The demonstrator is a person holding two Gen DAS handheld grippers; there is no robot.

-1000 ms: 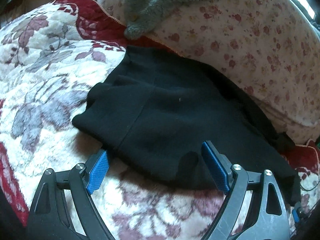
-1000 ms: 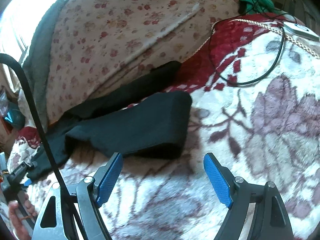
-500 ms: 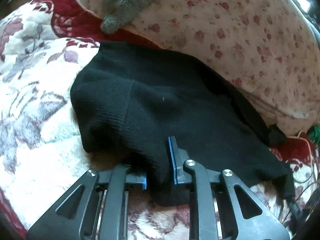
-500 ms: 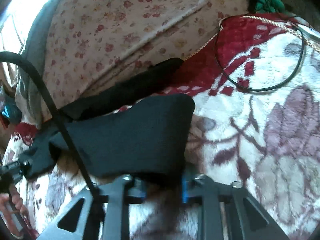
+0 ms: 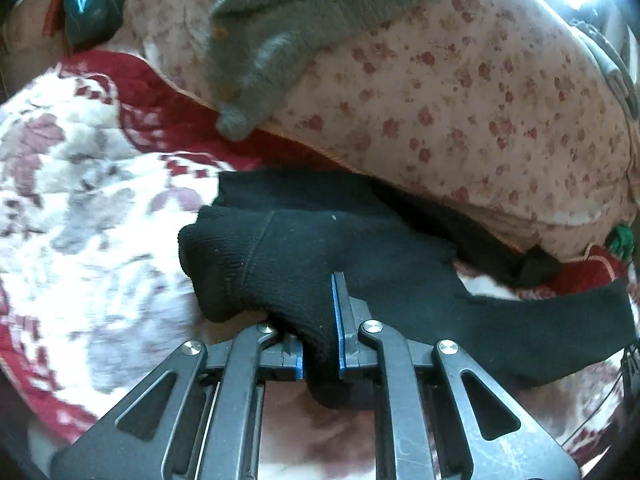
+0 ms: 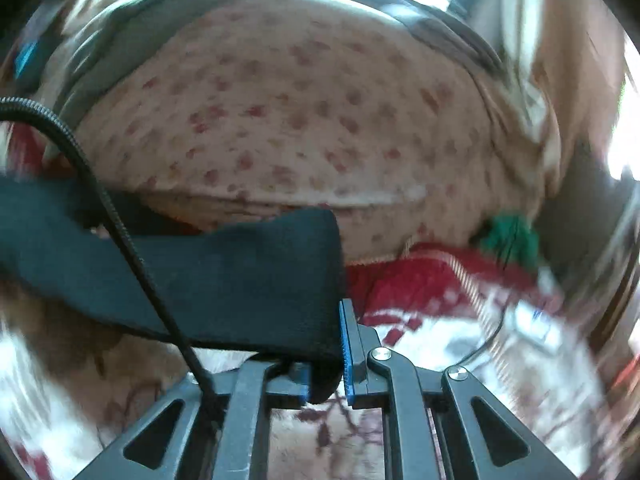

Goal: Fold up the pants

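Between the blue pads, black pants [image 5: 360, 264] are clamped by the left gripper [image 5: 319, 354] and the right gripper [image 6: 326, 376]. Only thin edges are pinched, so cloth could be lost if pulled taut.

The right hand-held gripper [image 6: 326, 354] pinched the end of the black knit pants [image 6: 240, 280], lifted above the red-and-white floral blanket [image 6: 420, 320], before a cream flower-print quilt [image 6: 300, 120]; a black cable [image 6: 132, 248] crossed the fabric.
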